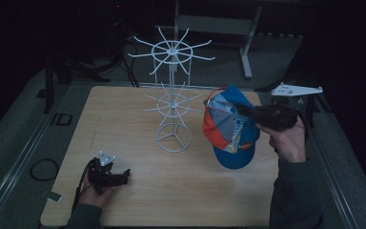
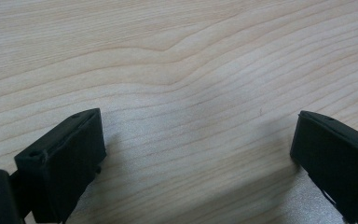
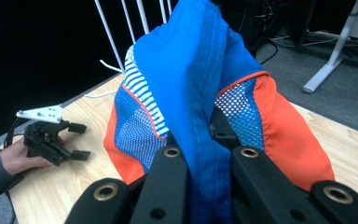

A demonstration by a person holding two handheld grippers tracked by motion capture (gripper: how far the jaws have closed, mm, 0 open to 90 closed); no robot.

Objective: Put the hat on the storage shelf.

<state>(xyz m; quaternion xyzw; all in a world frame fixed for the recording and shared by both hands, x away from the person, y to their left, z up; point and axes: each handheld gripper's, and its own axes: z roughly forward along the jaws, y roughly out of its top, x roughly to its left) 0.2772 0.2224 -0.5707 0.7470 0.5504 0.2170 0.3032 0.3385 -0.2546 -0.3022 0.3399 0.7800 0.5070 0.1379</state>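
Beside the white rack (image 1: 173,90), my right gripper (image 1: 248,112) is clamped on the cap (image 1: 228,128); thin fabric pinch, cap could slip or snag on the prongs. Left gripper (image 1: 121,176) jaws apart, idle.

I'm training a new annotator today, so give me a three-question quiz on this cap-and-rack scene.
1. True or false: the left gripper holds the cap.
2. What does the right gripper pinch: A) the cap's blue fabric, B) a rack arm, C) a cable?
3. Where does the white wire rack stand relative to the cap in the high view?

Key:
1. False; its jaws are open over the bare table.
2. A.
3. To the cap's left, upright on the table, with no cap on its arms.
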